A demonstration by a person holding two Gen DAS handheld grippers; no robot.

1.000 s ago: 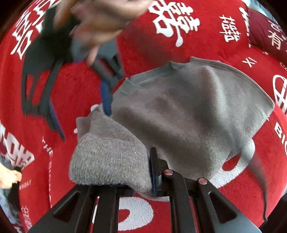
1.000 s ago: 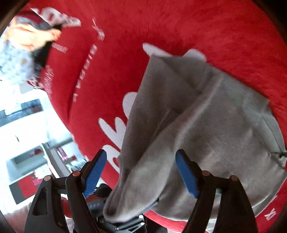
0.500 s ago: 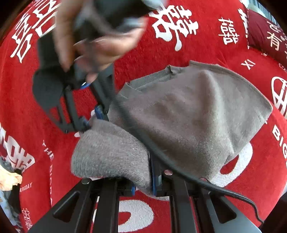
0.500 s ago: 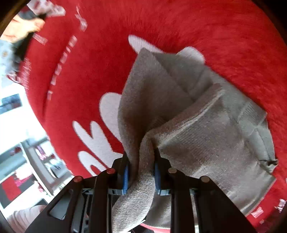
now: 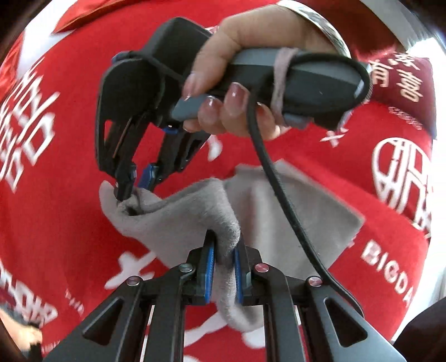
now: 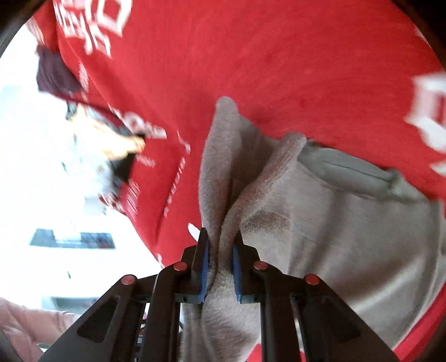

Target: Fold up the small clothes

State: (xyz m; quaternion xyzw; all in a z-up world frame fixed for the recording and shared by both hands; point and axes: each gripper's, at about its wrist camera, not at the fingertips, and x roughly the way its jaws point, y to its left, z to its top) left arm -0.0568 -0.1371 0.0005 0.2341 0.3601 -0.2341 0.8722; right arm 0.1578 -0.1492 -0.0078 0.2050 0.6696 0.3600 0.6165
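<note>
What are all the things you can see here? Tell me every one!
Grey knitted garment: one, grey-brown, lying partly on the red cloth, pinched in two places and lifted.
Red cloth: one, red with white printed characters and letters, spread under the garment.
Black cable: one, black, trailing from the right handle across the garment.
Bracelet: one, silvery, on the right wrist.
Left tongs: one pair, black with blue pads, shut on a fold of the garment.
Right tongs: one pair, black with blue pads, shut on the garment's edge.
Right hand: one, painted nails, gripping the grey handle.
</note>
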